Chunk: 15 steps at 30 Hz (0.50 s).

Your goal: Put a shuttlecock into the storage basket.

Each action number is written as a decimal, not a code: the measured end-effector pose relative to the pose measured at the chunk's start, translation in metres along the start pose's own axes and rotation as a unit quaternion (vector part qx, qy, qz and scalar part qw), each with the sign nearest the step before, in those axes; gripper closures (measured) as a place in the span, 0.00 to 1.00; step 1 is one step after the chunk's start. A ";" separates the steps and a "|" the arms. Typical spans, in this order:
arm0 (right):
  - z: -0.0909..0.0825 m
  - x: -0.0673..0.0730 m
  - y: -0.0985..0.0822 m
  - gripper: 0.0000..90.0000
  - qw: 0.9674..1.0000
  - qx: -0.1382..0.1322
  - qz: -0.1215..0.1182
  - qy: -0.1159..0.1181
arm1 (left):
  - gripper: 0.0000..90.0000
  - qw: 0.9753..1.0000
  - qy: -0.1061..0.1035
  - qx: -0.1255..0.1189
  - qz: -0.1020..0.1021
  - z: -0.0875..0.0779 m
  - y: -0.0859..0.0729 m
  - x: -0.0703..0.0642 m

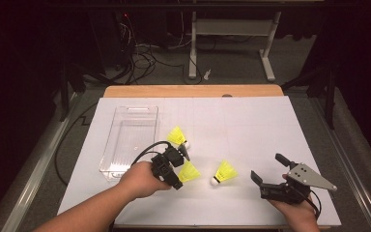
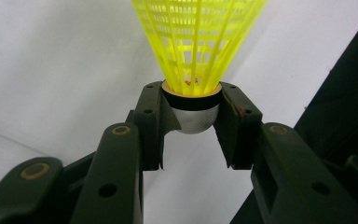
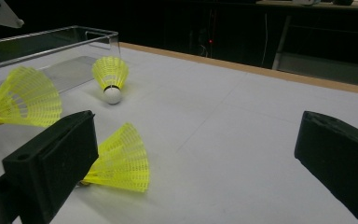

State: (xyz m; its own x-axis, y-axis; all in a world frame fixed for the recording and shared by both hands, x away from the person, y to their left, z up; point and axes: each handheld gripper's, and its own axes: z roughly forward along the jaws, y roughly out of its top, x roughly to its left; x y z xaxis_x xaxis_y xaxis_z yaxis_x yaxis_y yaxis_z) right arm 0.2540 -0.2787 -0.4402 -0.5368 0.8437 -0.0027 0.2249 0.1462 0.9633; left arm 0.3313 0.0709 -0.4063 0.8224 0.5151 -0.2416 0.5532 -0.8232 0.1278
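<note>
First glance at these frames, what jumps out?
Three neon-yellow shuttlecocks against the white table: the left gripper is clamped on the cork of one shuttlecock, while a second one lies on its side mid-table and a third lies beside the clear plastic bin at the left. The right gripper sits near the table's front right edge, jaws wide open with nothing between them.

- Lab or test room — dark, no daylight.
- White sheet (image 1: 251, 125) on a wooden table (image 1: 193, 91).
- Tangled cables (image 1: 142, 55) on grey floor; bare desk frame (image 1: 232, 34) behind.
- Dark equipment with a red light (image 1: 125, 17).
</note>
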 end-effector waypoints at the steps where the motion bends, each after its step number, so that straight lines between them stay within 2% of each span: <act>1: 0.000 0.000 0.000 0.00 1.000 0.000 0.000 0.000 | 0.72 1.000 0.002 -0.001 0.002 -0.002 -0.003 0.001; 15: 0.003 0.002 -0.002 0.00 1.000 0.006 -0.002 0.001 | 0.72 1.000 -0.003 -0.003 0.002 -0.015 -0.027 0.001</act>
State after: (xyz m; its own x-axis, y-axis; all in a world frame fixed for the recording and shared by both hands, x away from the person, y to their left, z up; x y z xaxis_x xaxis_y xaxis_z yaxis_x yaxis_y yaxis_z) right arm 0.2546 -0.2756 -0.4425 -0.5387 0.8425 -0.0067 0.2325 0.1563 0.9600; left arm 0.3192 0.0977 -0.3953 0.8237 0.5108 -0.2460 0.5510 -0.8235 0.1351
